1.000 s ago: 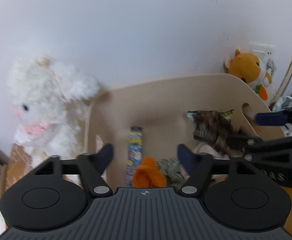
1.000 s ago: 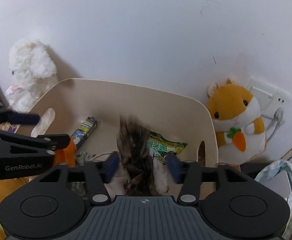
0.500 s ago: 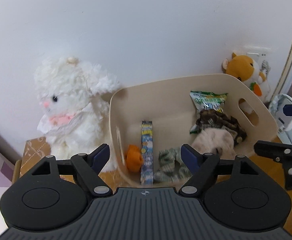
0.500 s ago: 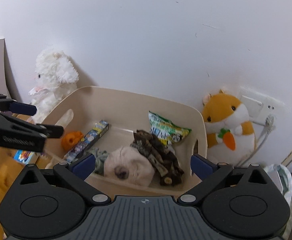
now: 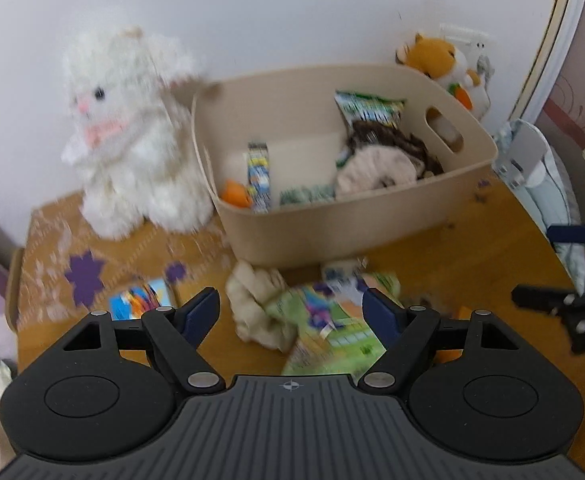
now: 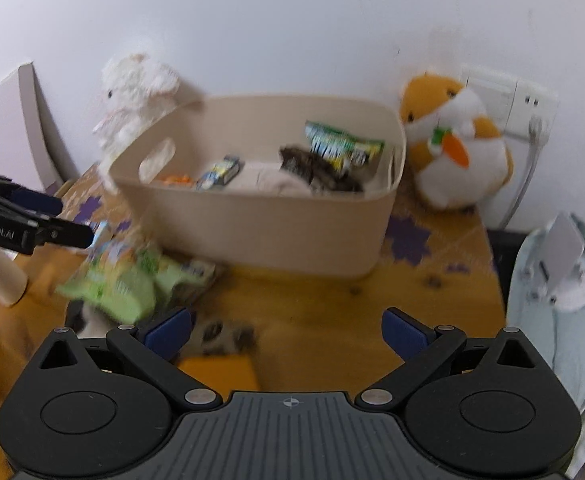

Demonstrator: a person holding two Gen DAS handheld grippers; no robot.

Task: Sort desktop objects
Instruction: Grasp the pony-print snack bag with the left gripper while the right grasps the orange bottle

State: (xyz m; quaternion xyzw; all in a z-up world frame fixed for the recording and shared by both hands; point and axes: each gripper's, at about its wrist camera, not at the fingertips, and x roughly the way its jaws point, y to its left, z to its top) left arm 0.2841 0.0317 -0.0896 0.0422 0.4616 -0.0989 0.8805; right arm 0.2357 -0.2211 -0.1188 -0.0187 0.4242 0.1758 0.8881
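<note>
A beige storage bin (image 5: 372, 220) stands at the back of the wooden desk; it also shows in the right wrist view (image 6: 260, 232). It holds a green snack bag (image 5: 368, 106), a dark brown item (image 5: 388, 140), a pale fluffy item (image 5: 372, 168), a blue-yellow bar (image 5: 259, 176) and an orange thing (image 5: 234, 194). In front of the bin lie a cream cloth (image 5: 256, 304), a green packet (image 5: 332, 320) and a small colourful card (image 5: 140, 302). My left gripper (image 5: 292, 312) is open and empty above the cloth and packet. My right gripper (image 6: 286, 328) is open and empty over the desk.
A white plush rabbit (image 5: 128, 136) stands left of the bin. An orange hamster plush (image 6: 452, 140) sits right of it by a wall socket (image 6: 524, 104). A pale blue bag (image 6: 560, 300) is at the right edge. A patterned mat (image 5: 72, 256) covers the desk's back.
Both grippers have pulled back and up from the bin. The dark brown item now lies in the bin, released from the right gripper. The desk in front of the bin has come into view.
</note>
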